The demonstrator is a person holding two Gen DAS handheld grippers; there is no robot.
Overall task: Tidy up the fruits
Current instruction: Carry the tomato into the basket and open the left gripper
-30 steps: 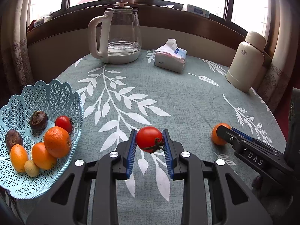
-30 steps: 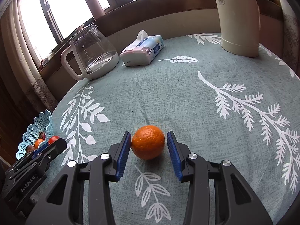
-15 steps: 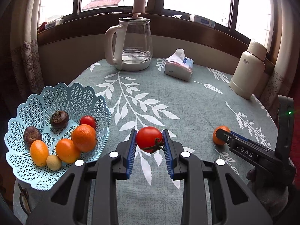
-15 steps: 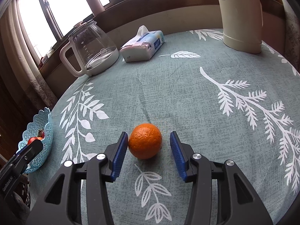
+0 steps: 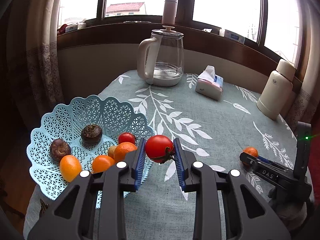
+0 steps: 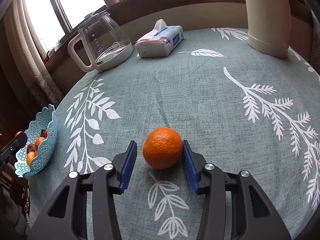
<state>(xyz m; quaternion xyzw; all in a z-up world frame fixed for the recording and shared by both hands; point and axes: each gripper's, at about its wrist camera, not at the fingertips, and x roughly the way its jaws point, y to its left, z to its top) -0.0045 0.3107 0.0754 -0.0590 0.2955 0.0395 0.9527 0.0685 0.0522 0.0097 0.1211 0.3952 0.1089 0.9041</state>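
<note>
My left gripper [image 5: 159,152] clamps a glossy red tomato [image 5: 159,148], stem turned toward me, raised beside the rim of the pale blue lattice basket [image 5: 94,108] of fruit. An orange [image 6: 163,147] sits on the cloth, touching one pad of my spread right gripper [image 6: 160,156].

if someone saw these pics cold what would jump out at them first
Most striking is the red tomato clamped in the left tool, held just right of the light blue lattice basket that holds oranges, another tomato and two dark brown fruits. Next is the lone orange on the leaf-print tablecloth, sitting between the fingers of the open right tool, the right finger touching it or nearly so.
</note>
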